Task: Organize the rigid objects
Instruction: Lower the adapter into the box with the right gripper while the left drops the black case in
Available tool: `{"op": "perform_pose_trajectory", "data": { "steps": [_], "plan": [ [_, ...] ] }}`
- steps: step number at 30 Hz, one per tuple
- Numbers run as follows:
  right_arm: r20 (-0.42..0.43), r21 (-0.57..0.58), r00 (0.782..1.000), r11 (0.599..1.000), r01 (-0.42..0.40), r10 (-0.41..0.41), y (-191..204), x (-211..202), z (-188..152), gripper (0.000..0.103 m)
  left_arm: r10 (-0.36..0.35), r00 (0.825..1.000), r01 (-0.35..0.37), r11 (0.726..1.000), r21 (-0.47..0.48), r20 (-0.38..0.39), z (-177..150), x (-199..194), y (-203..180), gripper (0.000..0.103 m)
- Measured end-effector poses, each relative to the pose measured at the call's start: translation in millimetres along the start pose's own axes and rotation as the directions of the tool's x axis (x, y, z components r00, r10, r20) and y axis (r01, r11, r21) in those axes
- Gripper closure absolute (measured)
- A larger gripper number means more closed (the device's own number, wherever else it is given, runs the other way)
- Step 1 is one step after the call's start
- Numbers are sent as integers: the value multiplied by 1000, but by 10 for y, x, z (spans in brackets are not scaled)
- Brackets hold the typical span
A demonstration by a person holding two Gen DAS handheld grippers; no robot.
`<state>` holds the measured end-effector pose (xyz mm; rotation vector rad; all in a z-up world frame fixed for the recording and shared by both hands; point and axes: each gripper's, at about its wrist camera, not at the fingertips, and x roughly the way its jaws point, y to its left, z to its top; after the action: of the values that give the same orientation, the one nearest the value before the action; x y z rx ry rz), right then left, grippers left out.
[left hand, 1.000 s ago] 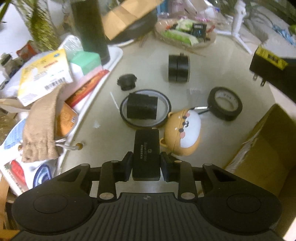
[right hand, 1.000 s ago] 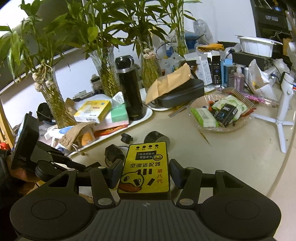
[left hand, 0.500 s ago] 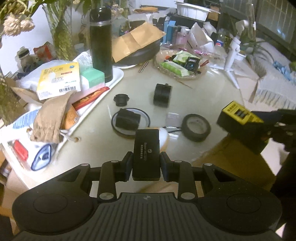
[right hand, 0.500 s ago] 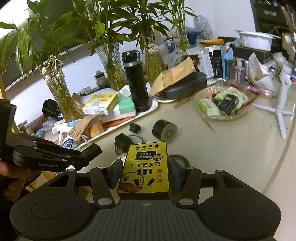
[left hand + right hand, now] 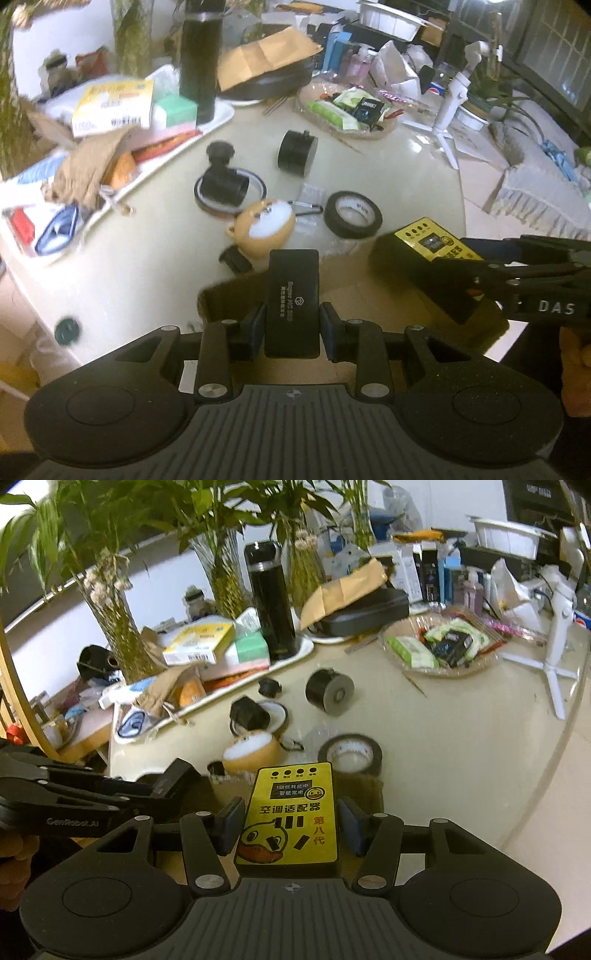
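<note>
The left gripper [image 5: 291,325] stays clamped on a slim black device [image 5: 292,295], its jaws narrow. A second ago it hung over the table by the tape roll [image 5: 352,214]; now it has drawn back over the cardboard box [image 5: 369,295] just in front of that roll. The right gripper [image 5: 291,825] keeps its wider grip on the yellow-faced adapter [image 5: 291,812], which has come in low beside the black device, also in front of the tape roll above the box.

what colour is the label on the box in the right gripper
Bright yellow label with black text and a cartoon duck, on a black box; clearest in the right wrist view.
</note>
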<state>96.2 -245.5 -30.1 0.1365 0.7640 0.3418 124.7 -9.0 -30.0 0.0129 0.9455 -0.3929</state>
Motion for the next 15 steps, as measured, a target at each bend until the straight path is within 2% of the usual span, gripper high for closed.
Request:
{"op": "perform_pose_trajectory", "data": {
  "steps": [8, 15],
  "plan": [
    [-50, -4, 998, 1000, 22, -22, 22, 75, -64, 45, 6, 999, -7, 999, -49, -32, -120, 35, 13, 72],
    [-66, -14, 998, 1000, 15, -16, 34, 93, -81, 45, 16, 1000, -18, 998, -56, -25, -167, -13, 7, 72]
  ]
}}
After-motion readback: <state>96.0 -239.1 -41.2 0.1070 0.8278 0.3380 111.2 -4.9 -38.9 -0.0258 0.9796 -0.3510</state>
